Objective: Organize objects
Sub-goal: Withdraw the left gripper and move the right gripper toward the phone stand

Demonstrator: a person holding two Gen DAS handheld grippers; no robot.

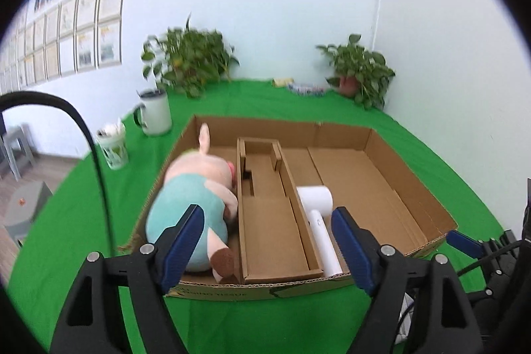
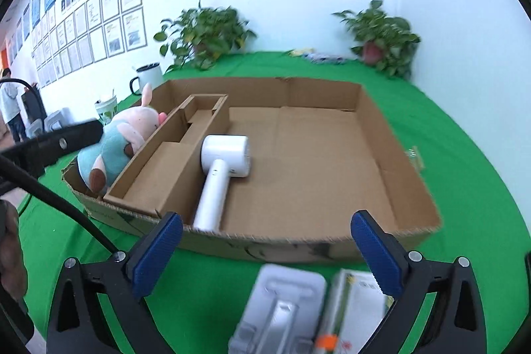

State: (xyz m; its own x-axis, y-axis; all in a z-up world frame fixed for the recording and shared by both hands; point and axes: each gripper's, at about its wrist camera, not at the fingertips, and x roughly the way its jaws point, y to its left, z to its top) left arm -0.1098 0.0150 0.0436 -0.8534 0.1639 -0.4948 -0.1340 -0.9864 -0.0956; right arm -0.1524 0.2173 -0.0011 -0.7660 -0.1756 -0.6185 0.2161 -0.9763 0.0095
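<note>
My left tongs point(image 1: 267, 246) stand wide apart and hold nothing, poised just above the near wall of the cardboard box point(image 1: 411, 184); my right tongs point(image 2: 265, 249) are likewise spread wide and empty, hovering short of the same box point(image 2: 371, 135) over the green cloth point(image 2: 464, 128). Beyond the left finger of my left tongs, in the box's left compartment, lies the plush pig point(image 1: 195, 198), on its side with its feet toward me; from the right tongs it point(image 2: 116, 145) appears far to the left, partly behind the other gripper. Between my left fingers and straight ahead runs the narrow cardboard insert point(image 1: 272, 214), which holds nothing that I can see. Just inside my left tongs' right finger lies the white hair dryer point(image 1: 318, 221), touching the insert's right wall; seen from the right tongs it point(image 2: 222, 171) lies ahead and slightly left, handle toward me. Directly beneath my right tongs, outside the box, lie a white moulded tray point(image 2: 282, 307) and a white packet point(image 2: 358, 311), side by side and blurred. Far ahead to the left stand a white mug point(image 1: 154, 115) and a printed cup point(image 1: 113, 145); two potted plants point(image 1: 189, 62) stand against the wall.
</note>
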